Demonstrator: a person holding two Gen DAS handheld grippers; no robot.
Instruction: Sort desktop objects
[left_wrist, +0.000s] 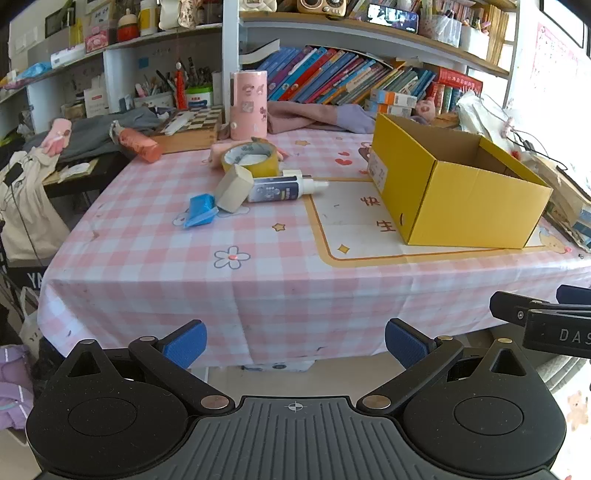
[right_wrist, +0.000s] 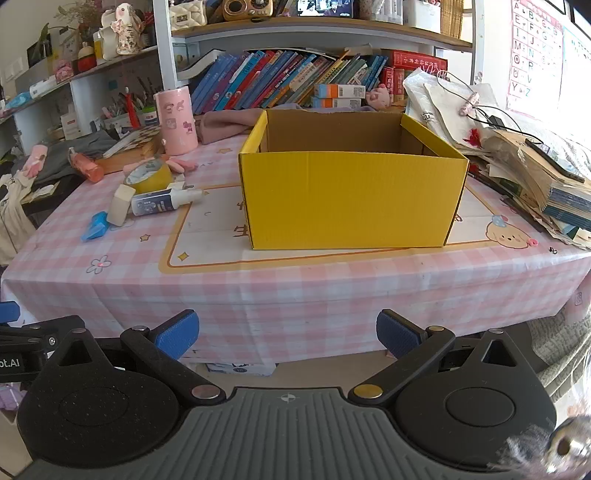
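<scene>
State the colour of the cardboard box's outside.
Yellow; the cardboard box shows best in the right wrist view.

On the checked tablecloth (left_wrist: 258, 280): one yellow cardboard box (right_wrist: 351, 199), open-topped; one roll of yellow tape (left_wrist: 250, 158); one white bottle (left_wrist: 284, 187) lying on its side; one beige block (left_wrist: 233, 187); one blue folded item (left_wrist: 201, 210); one pink cylindrical canister (left_wrist: 248, 105) standing upright; one orange-pink tube (left_wrist: 139, 144) lying at the table's left edge; one wooden chessboard case (left_wrist: 192, 129). Two small orange-and-blue cartons (right_wrist: 339, 96), stacked. Books on the shelf behind: too many and too crowded to count.
</scene>
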